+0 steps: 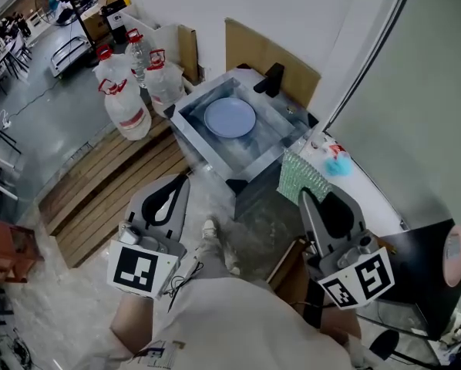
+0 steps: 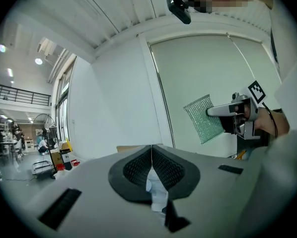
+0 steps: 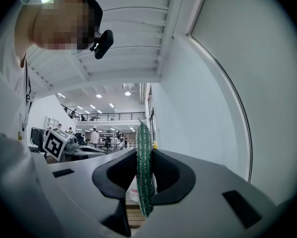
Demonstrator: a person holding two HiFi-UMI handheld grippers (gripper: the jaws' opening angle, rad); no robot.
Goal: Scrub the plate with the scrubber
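Note:
A pale blue plate (image 1: 230, 118) lies flat in the steel sink (image 1: 196, 133) ahead of me. My right gripper (image 1: 306, 196) is shut on a green mesh scrubber (image 1: 302, 177), held up near the sink's right front corner; edge on, the scrubber (image 3: 144, 175) stands pinched between the dark pads. My left gripper (image 1: 178, 189) is shut and empty, low at the left, short of the sink. In the left gripper view its jaws (image 2: 151, 166) meet with nothing between, and the scrubber (image 2: 204, 118) shows at the right.
A black tap (image 1: 270, 79) stands at the sink's back. Three large water bottles (image 1: 129, 99) with red caps crowd the sink's left side. A wooden pallet (image 1: 111, 187) lies on the floor. A white counter (image 1: 361, 183) with a small blue object (image 1: 338, 165) runs to the right.

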